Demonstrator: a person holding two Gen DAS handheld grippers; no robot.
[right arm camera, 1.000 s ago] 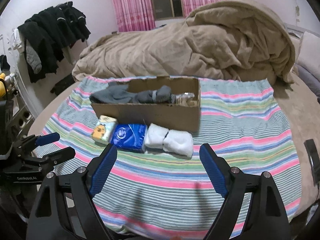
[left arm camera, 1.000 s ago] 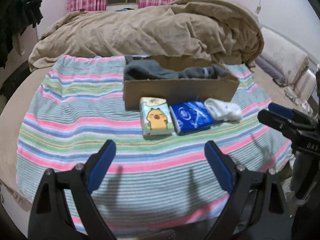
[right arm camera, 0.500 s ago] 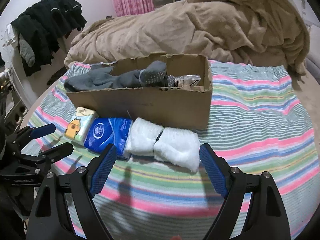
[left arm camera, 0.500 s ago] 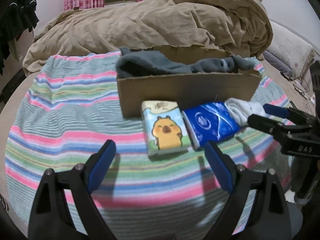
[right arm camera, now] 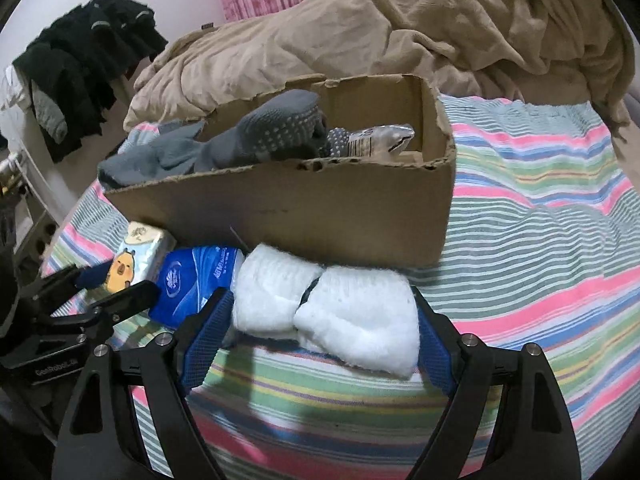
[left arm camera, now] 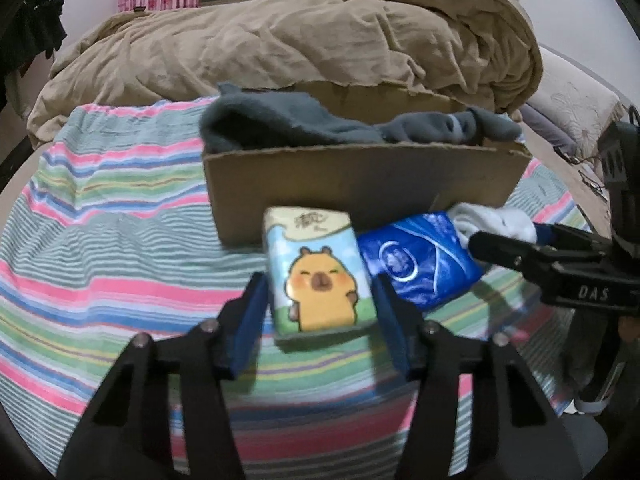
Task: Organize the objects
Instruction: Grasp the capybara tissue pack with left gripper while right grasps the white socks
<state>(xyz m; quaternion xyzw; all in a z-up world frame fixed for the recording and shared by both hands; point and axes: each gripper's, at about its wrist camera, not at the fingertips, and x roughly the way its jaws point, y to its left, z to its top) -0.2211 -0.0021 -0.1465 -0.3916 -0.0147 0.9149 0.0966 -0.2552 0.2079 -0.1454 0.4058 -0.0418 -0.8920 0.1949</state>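
Note:
A tissue pack with a yellow cartoon animal (left arm camera: 316,276) lies on the striped blanket in front of a cardboard box (left arm camera: 360,188). My left gripper (left arm camera: 320,308) is open, one finger on each side of the pack. A blue tissue pack (left arm camera: 416,264) lies to its right, then rolled white socks (right arm camera: 332,304). My right gripper (right arm camera: 320,332) is open and straddles the white socks. The box (right arm camera: 304,208) holds grey socks (right arm camera: 256,136) and a clear packet (right arm camera: 380,140).
A rumpled tan duvet (left arm camera: 304,36) is heaped behind the box. The striped blanket (right arm camera: 540,208) spreads to the right of the box. Dark clothes (right arm camera: 80,60) hang at the left wall. A pillow (left arm camera: 572,100) lies at the far right.
Both grippers have moved forward and down toward the items. The left fingers have narrowed around the cartoon tissue pack. The right fingers now flank the white socks.

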